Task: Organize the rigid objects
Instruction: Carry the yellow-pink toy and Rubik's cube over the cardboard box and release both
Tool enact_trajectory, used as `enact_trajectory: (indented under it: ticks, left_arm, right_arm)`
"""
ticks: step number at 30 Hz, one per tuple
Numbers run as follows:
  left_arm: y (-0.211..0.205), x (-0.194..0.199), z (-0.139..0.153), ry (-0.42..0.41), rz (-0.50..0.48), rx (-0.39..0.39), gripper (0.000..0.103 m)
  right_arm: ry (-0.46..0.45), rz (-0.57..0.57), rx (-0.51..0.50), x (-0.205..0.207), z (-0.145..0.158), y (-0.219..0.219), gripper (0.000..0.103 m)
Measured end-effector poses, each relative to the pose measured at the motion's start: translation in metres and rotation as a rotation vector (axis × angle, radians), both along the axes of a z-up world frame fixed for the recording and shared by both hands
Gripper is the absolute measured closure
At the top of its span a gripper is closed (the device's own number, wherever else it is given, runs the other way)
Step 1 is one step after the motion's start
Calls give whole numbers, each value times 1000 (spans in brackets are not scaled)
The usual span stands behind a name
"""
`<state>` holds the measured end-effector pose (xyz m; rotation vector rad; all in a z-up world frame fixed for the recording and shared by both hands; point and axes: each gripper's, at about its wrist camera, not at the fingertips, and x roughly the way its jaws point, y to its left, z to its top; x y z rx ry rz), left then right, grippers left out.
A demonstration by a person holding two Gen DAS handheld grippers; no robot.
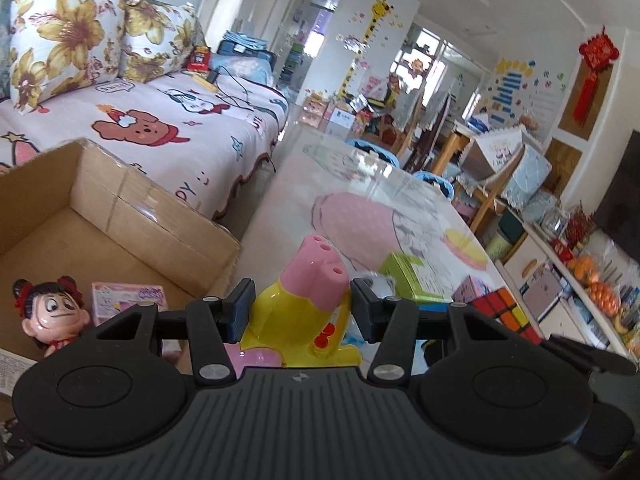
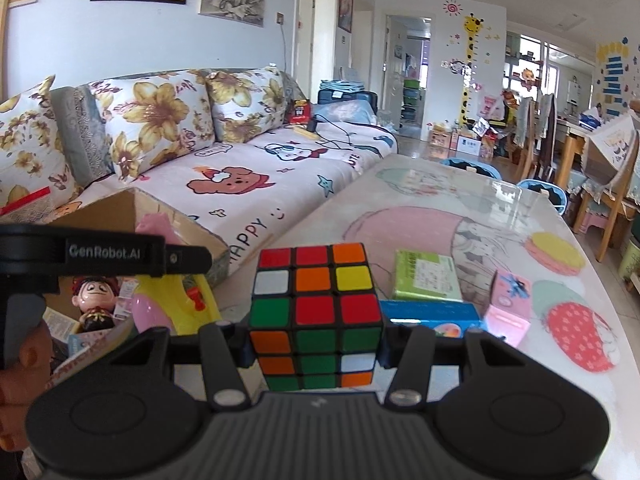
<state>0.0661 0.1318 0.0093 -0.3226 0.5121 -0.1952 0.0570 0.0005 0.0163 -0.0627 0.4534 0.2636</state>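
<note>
The right gripper (image 2: pixel 316 350) is clamped on the cube (image 2: pixel 316 312), green box (image 2: pixel 426 276) just beyond. The left gripper (image 1: pixel 300 312) pinches the pig toy (image 1: pixel 308 304), carton (image 1: pixel 120 208) to its left.

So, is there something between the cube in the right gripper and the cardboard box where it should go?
Yes. The left gripper with the pink and yellow toy sits between the Rubik's cube, clamped in the right gripper, and the cardboard box. Inside the box, a doll stands on the near floor.
</note>
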Motion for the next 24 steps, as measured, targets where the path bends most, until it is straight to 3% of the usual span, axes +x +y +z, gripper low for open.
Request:
enact_trajectory:
  ticks: [12, 24]
  left_arm:
    - [31, -9, 9, -39, 109, -69, 41]
    - [60, -17, 13, -12, 307, -110, 42]
  right_arm:
    - [-14, 116, 21, 9, 7, 44, 51]
    - [-26, 227, 48, 27, 12, 95, 51]
